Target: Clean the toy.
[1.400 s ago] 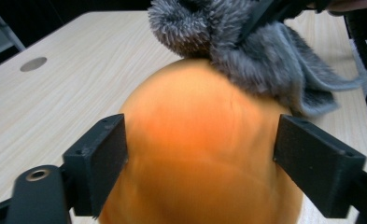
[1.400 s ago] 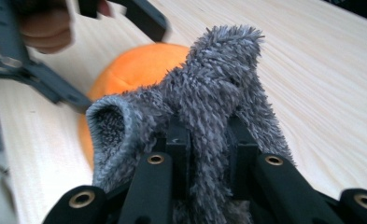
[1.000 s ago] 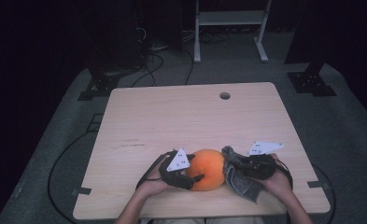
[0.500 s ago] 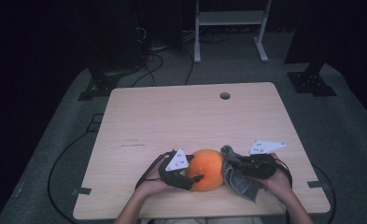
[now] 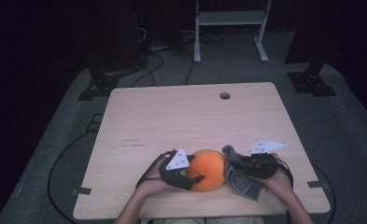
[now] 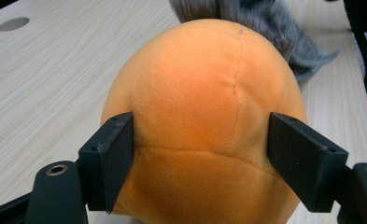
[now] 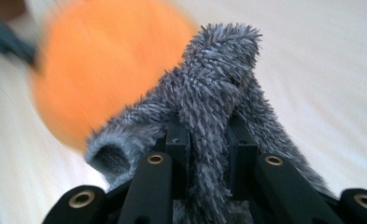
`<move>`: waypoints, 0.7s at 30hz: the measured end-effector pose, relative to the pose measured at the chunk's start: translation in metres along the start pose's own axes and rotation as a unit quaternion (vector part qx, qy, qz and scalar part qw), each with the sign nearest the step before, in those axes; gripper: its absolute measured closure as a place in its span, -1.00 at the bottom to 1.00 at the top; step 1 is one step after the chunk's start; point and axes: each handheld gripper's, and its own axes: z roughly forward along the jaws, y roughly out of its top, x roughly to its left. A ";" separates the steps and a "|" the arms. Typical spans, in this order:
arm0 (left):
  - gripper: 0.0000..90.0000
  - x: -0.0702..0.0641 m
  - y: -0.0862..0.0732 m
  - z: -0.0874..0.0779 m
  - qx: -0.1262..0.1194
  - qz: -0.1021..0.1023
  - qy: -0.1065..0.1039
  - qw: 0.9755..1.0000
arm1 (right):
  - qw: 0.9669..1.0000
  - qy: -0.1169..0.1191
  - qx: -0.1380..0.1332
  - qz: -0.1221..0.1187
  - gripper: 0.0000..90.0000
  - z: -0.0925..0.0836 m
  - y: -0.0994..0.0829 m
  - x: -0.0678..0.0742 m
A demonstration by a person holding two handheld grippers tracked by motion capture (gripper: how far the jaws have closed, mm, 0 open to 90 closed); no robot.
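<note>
Clearly, the left gripper [image 5: 196, 179] clamps its two black jaws on the flanks of the round orange plush ball [image 5: 208, 169], each pad pressing into the soft cloth in the left gripper view. At three o'clock from the ball, the right gripper [image 7: 208, 135] is pinched tight on a fold of the shaggy grey cloth [image 5: 241, 179], which touches the ball's side. Both sit near the six o'clock edge of the pale wooden table [image 5: 172, 116]. I judge the step is wiping the ball; next, the right hand should draw the cloth across the plush while the left keeps it steady.
</note>
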 end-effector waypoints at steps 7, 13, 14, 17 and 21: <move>-0.46 0.001 -0.001 -0.001 0.001 -0.001 -0.002 1.000 | 1.000 0.007 0.020 0.002 0.64 0.013 -0.006 -0.002; -0.49 0.000 0.000 0.001 -0.004 -0.003 -0.002 1.000 | 0.998 -0.041 0.050 0.011 0.64 0.009 -0.013 -0.011; -0.49 -0.001 0.001 0.001 -0.004 0.000 -0.002 1.000 | 0.999 -0.032 0.031 0.014 0.64 0.005 -0.008 -0.009; -0.59 -0.007 0.005 0.005 -0.005 0.011 -0.006 1.000 | 0.999 0.013 -0.033 -0.001 0.64 -0.002 0.014 0.006; -0.71 -0.013 0.011 0.004 -0.011 0.037 -0.014 0.999 | 0.999 0.004 0.009 -0.035 0.65 0.012 0.012 0.015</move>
